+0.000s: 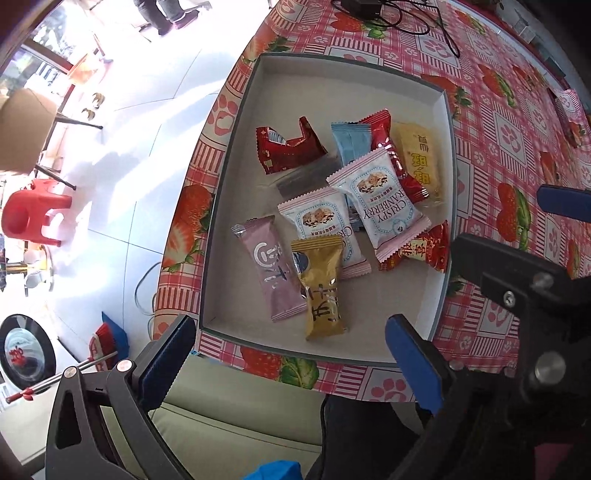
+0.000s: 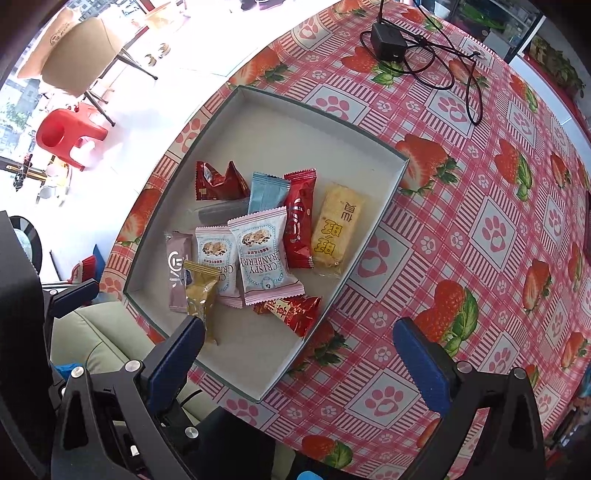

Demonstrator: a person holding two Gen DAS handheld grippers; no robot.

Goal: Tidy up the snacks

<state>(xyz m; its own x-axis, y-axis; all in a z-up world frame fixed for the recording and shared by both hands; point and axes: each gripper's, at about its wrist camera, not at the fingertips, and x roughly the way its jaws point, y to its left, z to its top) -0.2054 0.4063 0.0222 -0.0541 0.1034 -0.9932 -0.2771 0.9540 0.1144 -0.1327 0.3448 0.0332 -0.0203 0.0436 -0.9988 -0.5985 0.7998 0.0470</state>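
A shallow white tray [image 1: 332, 92] [image 2: 295, 136] lies on the strawberry tablecloth and holds several wrapped snacks. Among them are a gold packet [image 1: 321, 288] [image 2: 201, 295], a mauve packet [image 1: 273, 266] [image 2: 177, 269], two pink Crispy Cranberry packets [image 1: 380, 199] [image 2: 262, 254], a blue packet [image 1: 351, 142], a yellow packet [image 1: 421, 162] [image 2: 338, 229] and red ones [image 1: 288, 147] [image 2: 299, 218]. My left gripper [image 1: 291, 362] hovers open over the tray's near edge, holding nothing. Over the tray's near right corner my right gripper [image 2: 301, 358] stands open and empty too.
A black adapter with looping cables [image 2: 388, 42] [image 1: 362, 9] lies on the table beyond the tray. Below the table's near edge is a pale green cushion [image 1: 229, 406]. On the floor to the left stand a red stool [image 1: 33, 218] [image 2: 66, 136] and a brown chair [image 2: 77, 51].
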